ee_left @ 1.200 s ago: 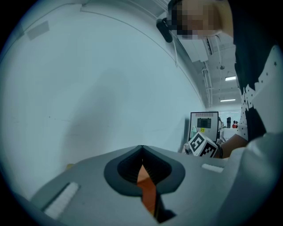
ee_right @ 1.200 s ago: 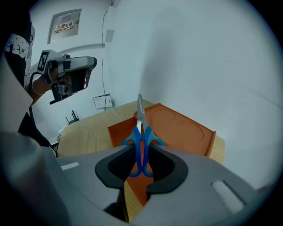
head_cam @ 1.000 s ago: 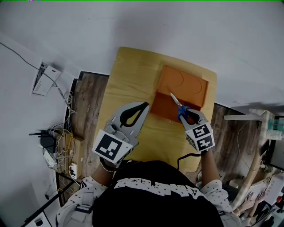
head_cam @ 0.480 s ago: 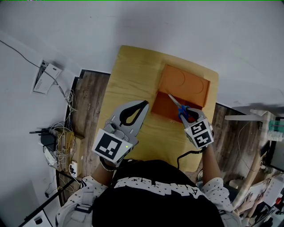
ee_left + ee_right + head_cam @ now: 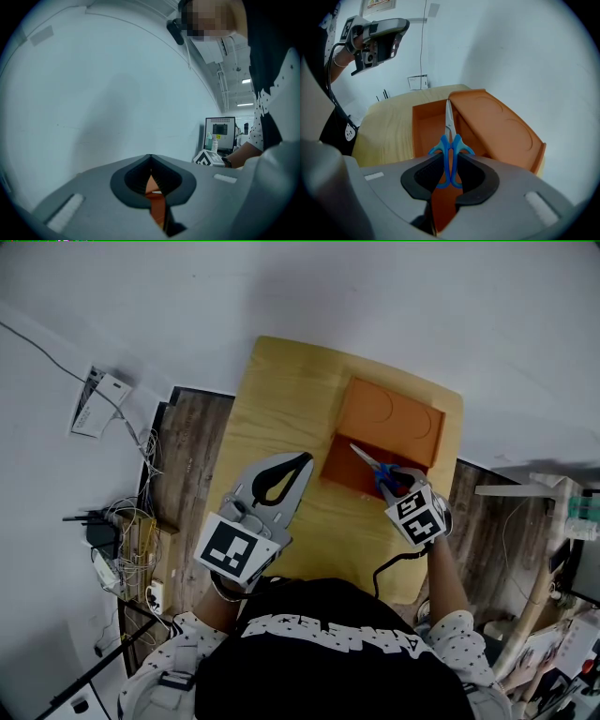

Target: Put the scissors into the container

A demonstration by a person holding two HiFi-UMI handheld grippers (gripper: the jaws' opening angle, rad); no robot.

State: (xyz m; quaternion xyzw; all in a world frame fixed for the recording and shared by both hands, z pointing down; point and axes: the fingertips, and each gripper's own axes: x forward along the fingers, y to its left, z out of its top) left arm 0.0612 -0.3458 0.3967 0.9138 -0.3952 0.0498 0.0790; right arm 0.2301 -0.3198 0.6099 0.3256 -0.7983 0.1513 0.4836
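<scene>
Jaws of the right gripper (image 5: 397, 487) clenched on the blue handles of the scissors (image 5: 450, 157), handles pinched together between the pads, closed blades pointing forward and away from the person. Scissors held over the open compartment of the orange container (image 5: 389, 413), blade tip near the edge where that compartment meets the flat panel beside it. Touching the container or not: impossible to tell. Container at the far right corner of the yellow wooden table (image 5: 277, 409), open compartment toward the person, panel with two round embossed marks toward the far edge.

Jaws of the left gripper (image 5: 302, 465) pressed together at the tips and grasping nothing, only an oval gap behind the tips with orange showing through it. Left gripper above the middle of the table, just left of the container and apart from it, pointing toward the far edge.

White wall (image 5: 422, 296) beyond the far edge. Wood-plank floor (image 5: 187, 456) along both sides of the table, with a tangle of cables (image 5: 131, 540) off the left edge.
</scene>
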